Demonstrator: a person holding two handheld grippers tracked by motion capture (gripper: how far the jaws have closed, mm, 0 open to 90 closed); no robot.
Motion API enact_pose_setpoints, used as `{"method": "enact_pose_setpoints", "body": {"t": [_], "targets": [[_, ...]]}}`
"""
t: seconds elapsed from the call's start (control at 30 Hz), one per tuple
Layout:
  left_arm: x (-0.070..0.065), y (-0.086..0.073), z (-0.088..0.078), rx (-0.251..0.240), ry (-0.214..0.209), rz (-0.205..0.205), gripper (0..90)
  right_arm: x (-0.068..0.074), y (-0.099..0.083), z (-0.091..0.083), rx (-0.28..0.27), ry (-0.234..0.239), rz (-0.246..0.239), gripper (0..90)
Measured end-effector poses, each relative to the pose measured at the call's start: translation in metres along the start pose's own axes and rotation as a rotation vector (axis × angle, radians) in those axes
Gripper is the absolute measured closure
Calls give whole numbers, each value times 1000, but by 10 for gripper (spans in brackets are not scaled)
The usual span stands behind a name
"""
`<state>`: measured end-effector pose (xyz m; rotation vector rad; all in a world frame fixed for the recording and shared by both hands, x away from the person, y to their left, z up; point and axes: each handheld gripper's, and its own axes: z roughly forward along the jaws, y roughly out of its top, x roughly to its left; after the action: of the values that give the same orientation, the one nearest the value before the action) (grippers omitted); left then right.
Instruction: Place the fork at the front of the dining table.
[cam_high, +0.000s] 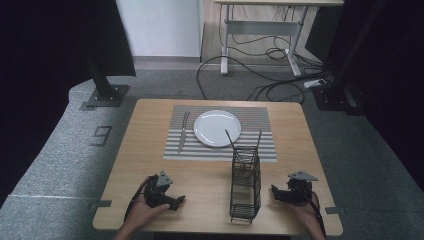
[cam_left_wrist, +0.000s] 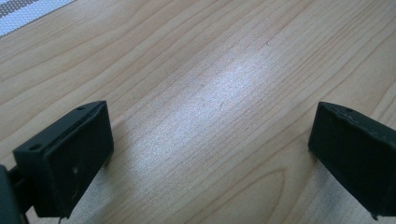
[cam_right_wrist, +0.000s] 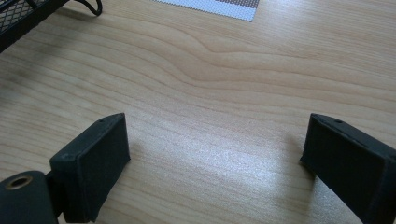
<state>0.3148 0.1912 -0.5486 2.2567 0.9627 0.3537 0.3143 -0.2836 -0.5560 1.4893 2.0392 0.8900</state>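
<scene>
Both tongs rest low on the wooden table, jaws spread wide with only bare wood between them. The left tongs lie at the near left edge, the right tongs at the near right. Between them, closer to the right tongs, stands a tall black wire rack, its long axis upright, with two thin rods sticking up from its top. Beyond both tongs lies a striped placemat, its long side running across the table. On it sit a round white plate and, left of that, a knife lengthwise away from the person.
</scene>
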Motion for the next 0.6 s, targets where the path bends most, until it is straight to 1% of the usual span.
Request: {"method": "enact_pose_setpoints", "body": {"t": [0.4, 0.47, 0.6], "targets": [[0, 0, 0, 0, 0, 0, 0, 0, -1, -2, -6, -7, 8, 93], [0, 0, 0, 0, 1, 0, 0, 0, -2, -3, -11, -14, 16, 125], [0, 0, 0, 0, 0, 0, 0, 0, 0, -5, -15, -14, 23, 129]]}}
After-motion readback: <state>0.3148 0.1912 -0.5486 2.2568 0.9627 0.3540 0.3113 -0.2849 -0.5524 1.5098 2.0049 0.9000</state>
